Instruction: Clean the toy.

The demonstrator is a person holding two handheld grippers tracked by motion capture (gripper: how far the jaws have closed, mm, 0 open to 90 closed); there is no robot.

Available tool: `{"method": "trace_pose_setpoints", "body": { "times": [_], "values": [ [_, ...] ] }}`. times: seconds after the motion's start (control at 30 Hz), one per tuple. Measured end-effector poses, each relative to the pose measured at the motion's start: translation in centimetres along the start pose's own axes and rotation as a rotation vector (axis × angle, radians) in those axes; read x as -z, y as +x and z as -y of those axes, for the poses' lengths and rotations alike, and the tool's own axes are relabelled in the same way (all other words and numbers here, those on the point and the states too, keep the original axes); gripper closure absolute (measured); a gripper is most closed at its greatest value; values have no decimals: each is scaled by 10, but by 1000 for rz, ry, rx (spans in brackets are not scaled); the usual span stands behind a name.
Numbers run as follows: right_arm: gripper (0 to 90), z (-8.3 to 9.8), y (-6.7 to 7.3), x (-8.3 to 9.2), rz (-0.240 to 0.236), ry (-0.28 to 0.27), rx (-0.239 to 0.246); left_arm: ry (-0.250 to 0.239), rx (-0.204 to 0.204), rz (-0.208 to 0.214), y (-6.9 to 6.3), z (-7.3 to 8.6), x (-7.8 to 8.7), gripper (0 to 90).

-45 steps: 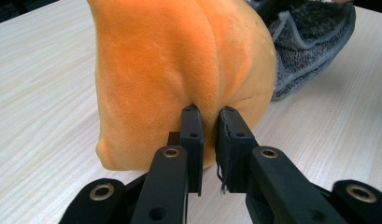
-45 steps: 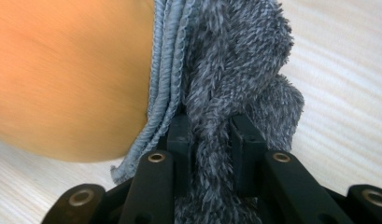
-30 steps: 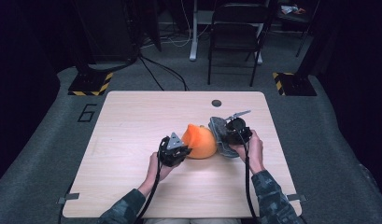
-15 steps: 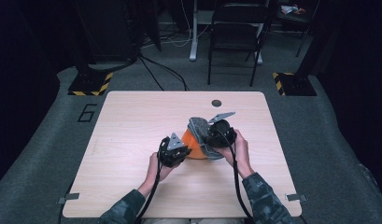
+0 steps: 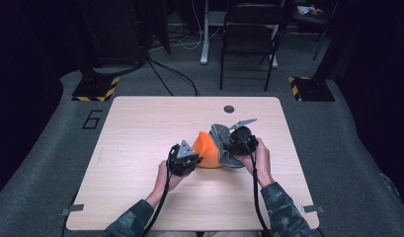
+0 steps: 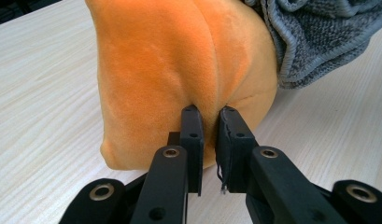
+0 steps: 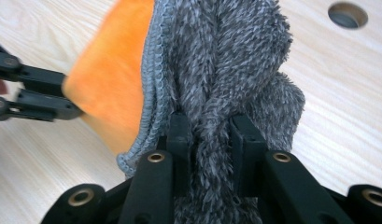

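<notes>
An orange plush cushion (image 5: pixel 209 149) sits mid-table, and a fuzzy grey cloth (image 5: pixel 223 143) is drawn over its right side. My left gripper (image 5: pixel 194 159) is at the cushion's near left, shut on a pinched fold of the orange plush (image 6: pixel 179 70). In the left gripper view its black pads (image 6: pixel 192 140) squeeze that fold. My right gripper (image 5: pixel 232 146) is on the cushion's right, shut on a bunched roll of the grey cloth (image 7: pixel 226 70). The stitched hem of the cloth (image 7: pixel 153 84) lies against the orange plush (image 7: pixel 114 79) in the right gripper view.
The pale wooden table (image 5: pixel 140 128) has a round cable hole (image 5: pixel 229 108) near its far edge. Beyond the table stand a folding chair (image 5: pixel 249 37) and a dark stand base with yellow-black stripes (image 5: pixel 96 89). Grey carpet surrounds the table.
My right gripper first swung left across the cushion with the grey cloth, then shifted back right and lower, leaving the cloth draped over the cushion's right side. The left gripper stayed put.
</notes>
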State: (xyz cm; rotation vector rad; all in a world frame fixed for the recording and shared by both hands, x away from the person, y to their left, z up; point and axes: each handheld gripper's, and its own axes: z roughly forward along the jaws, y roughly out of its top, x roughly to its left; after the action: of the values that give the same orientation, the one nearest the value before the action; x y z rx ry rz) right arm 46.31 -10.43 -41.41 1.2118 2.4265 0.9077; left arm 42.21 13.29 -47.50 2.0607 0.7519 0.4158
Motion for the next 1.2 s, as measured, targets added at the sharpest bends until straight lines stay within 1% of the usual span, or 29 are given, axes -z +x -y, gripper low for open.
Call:
{"method": "trace_pose_setpoints", "body": {
  "times": [0.07, 0.17, 0.23, 0.3, 0.33, 0.4, 0.43, 0.47, 0.53, 0.57, 0.6, 0.7, 0.77, 0.8, 0.83, 0.87, 0.9, 0.93, 0.97, 1.0, 1.03, 1.13, 1.2],
  "values": [
    [727, 2, -5, -2, -1, 6, -15, -7, 5, -6, 0, 1, 0, 813],
    [727, 4, -11, -7, 6, 21, -32, -1, 4, -7, 1, 2, 1, 812],
    [728, 6, -15, -11, 10, 40, -49, 3, 2, -2, 1, 2, 1, 812],
    [728, 8, -20, -14, 18, 47, -62, 4, 0, -2, 1, 2, 2, 811],
    [728, 9, -22, -16, 25, 60, -66, 4, -1, -3, 1, 2, 1, 811],
    [728, 12, -24, -20, 48, 79, -67, 0, -1, -8, 1, 2, 1, 811],
    [728, 14, -26, -22, 53, 85, -75, -2, 0, -8, 1, 2, 1, 810],
    [728, 15, -27, -24, 46, 94, -81, -1, -1, -7, 1, 2, 1, 810],
    [728, 17, -29, -28, 54, 106, -77, -2, 0, -8, 1, 2, 1, 810],
    [728, 18, -29, -31, 60, 111, -90, 2, -2, -4, 1, 2, 1, 810],
    [728, 19, -30, -32, 65, 123, -81, 2, -2, -2, 1, 2, 1, 810],
    [728, 24, -31, -41, 85, 159, -89, -3, -2, -7, 1, 2, 1, 810],
    [728, 27, -34, -49, 85, 191, -97, 2, -3, 0, 1, 2, 1, 810],
    [728, 29, -35, -52, 77, 199, -100, 1, -3, -1, 1, 2, 2, 810],
    [728, 29, -35, -53, 82, 202, -100, 1, -3, -1, 2, 2, 1, 809],
    [728, 29, -35, -53, 81, 207, -92, 1, -1, 2, 2, 2, 2, 809],
    [728, 27, -33, -51, 86, 202, -95, -5, 3, -5, 2, 3, 1, 809],
    [728, 25, -33, -48, 93, 196, -82, -1, 5, 0, 3, 2, 2, 808],
    [729, 23, -32, -43, 110, 187, -64, -2, 2, -5, 4, 2, 2, 807],
    [729, 21, -30, -39, 118, 182, -65, 3, 0, -5, 5, 2, 2, 807],
    [729, 19, -31, -34, 115, 170, -59, 2, 3, -5, 6, 3, 2, 806],
    [729, 12, -29, -15, 109, 110, -58, 3, 5, -5, 6, 2, 3, 806],
    [729, 6, -26, -1, 82, 70, -62, -2, 2, -9, 5, 2, 2, 805]
  ]
}}
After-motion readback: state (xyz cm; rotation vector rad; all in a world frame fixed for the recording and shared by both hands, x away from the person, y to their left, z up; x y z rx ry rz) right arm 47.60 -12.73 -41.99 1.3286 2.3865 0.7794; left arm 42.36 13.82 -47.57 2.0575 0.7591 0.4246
